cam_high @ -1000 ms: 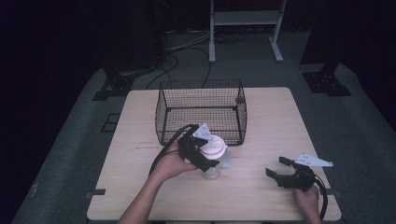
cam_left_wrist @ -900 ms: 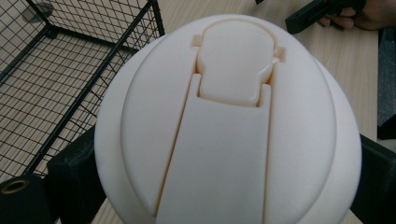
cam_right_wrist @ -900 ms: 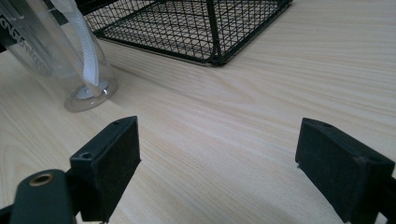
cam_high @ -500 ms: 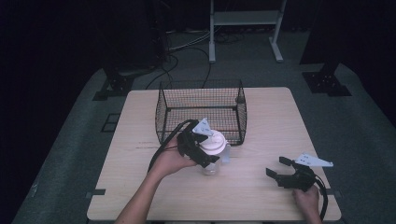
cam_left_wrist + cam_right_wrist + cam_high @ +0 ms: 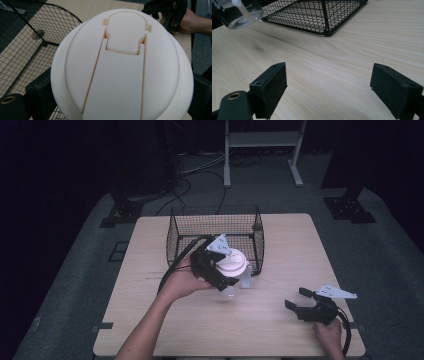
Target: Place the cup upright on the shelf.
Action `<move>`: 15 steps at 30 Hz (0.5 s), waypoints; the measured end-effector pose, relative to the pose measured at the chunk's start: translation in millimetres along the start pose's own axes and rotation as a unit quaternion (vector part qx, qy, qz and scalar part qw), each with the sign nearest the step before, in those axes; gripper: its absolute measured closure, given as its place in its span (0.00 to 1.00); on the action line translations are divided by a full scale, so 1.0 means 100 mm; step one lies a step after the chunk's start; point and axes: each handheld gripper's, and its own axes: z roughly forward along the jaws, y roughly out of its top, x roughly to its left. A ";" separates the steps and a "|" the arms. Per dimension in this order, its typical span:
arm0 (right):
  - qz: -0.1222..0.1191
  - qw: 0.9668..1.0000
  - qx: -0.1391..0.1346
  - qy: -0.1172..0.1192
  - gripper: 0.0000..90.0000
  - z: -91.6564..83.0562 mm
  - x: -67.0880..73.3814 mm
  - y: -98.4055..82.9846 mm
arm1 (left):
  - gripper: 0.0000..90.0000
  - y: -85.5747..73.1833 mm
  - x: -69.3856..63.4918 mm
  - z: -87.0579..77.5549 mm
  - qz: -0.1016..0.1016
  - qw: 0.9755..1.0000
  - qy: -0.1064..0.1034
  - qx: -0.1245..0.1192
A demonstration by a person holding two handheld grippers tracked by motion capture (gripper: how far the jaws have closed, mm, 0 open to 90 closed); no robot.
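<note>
Lidded cup [image 5: 233,265] clamped in left tongs [image 5: 220,270] beside basket [image 5: 175,227], right tongs [image 5: 298,299] wide

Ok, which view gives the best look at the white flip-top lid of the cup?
The left gripper view: the lid shows close, with its flip tab and seams sharp. In the high view it is small, half behind the left claw. The right gripper view catches just the cup's clear base.

Grey carpeted floor [image 5: 385,250] (dim, dark surroundings), black cables [image 5: 200,180] and a white metal frame [image 5: 262,142] beyond the tabletop's [image 5: 295,245] far edge.
</note>
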 end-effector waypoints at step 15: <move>0.001 1.000 -0.001 0.001 0.14 0.00 0.00 0.00 | 0.06 0.38 0.20 -0.26 0.005 1.000 0.010 0.014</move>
